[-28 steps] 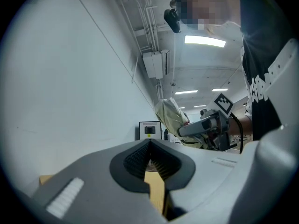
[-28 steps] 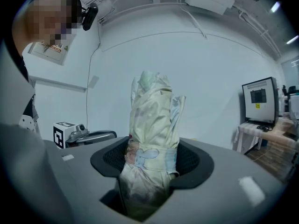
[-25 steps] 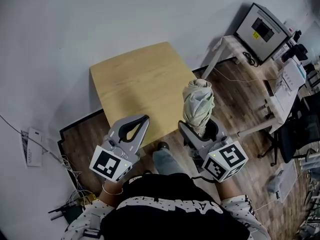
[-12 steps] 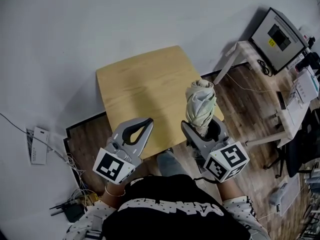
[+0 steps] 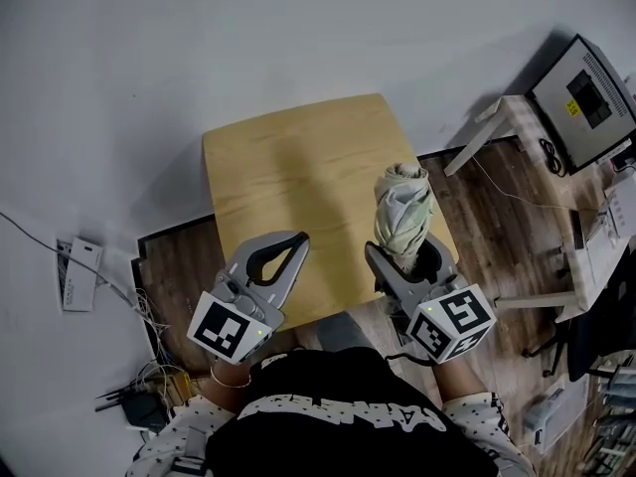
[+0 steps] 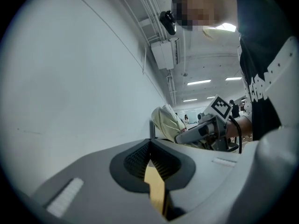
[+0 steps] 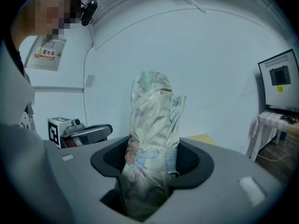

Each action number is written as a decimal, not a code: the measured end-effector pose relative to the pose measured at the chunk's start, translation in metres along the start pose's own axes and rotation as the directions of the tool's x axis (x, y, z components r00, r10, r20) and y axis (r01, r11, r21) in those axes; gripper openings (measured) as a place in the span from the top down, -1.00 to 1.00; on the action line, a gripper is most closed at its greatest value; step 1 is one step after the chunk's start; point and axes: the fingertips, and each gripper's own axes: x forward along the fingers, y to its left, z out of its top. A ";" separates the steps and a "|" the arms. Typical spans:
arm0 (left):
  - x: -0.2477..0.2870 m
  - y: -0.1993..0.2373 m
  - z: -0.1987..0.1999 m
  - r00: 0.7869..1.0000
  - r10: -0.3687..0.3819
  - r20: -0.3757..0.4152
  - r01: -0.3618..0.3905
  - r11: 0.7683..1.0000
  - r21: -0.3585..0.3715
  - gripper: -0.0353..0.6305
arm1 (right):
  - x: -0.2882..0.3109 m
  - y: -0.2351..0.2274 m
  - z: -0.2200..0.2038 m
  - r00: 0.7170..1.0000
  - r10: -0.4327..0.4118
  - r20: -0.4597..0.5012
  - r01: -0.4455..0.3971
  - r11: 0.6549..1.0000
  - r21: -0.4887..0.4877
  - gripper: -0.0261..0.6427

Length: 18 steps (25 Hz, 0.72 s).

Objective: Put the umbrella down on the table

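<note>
Clamping umbrella (image 5: 402, 212) in right hand-held gripper (image 5: 405, 263) at worktop's (image 5: 288, 167) right edge, risking missing it; holding left hand-held gripper (image 5: 283, 256) closed, empty.

The wooden table (image 5: 298, 177) top lies open at frame centre. A white wall (image 5: 199, 48) bounds it above; the upright umbrella (image 5: 402, 207) crowds its right edge.

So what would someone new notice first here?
A pale folded umbrella stands upright, clamped in the right gripper above the near right edge of a small wooden table. Beside it, the left gripper is shut on nothing, over the table's near edge.
</note>
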 end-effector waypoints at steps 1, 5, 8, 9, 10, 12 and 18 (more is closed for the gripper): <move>0.002 0.003 -0.003 1.000 0.007 -0.008 -0.007 1.000 -0.005 0.90 | 0.004 -0.004 -0.002 1.000 0.002 -0.008 -0.002 1.000 0.003 0.04; 0.011 0.013 -0.012 0.999 0.033 -0.030 -0.033 0.999 -0.020 0.90 | 0.020 -0.020 -0.010 0.999 0.007 -0.034 -0.007 1.000 0.023 0.04; 0.017 0.020 -0.018 0.998 0.045 -0.047 -0.046 0.998 -0.030 0.90 | 0.032 -0.029 -0.016 0.999 0.011 -0.049 -0.010 0.999 0.035 0.04; 0.019 0.022 -0.020 0.998 0.048 -0.050 -0.050 0.998 -0.030 0.90 | 0.035 -0.032 -0.018 0.998 0.012 -0.056 -0.010 0.999 0.033 0.04; 0.021 0.024 -0.021 0.997 0.051 -0.052 -0.053 0.998 -0.030 0.90 | 0.039 -0.035 -0.021 0.998 0.012 -0.065 -0.010 0.999 0.031 0.04; 0.024 0.028 -0.024 0.997 0.059 -0.058 -0.060 0.998 -0.031 0.90 | 0.044 -0.041 -0.025 0.997 0.012 -0.081 -0.010 0.999 0.031 0.04; 0.034 0.032 -0.032 0.994 0.072 -0.084 -0.075 0.997 -0.031 0.90 | 0.058 -0.059 -0.040 0.992 0.010 -0.124 -0.006 0.999 0.035 0.04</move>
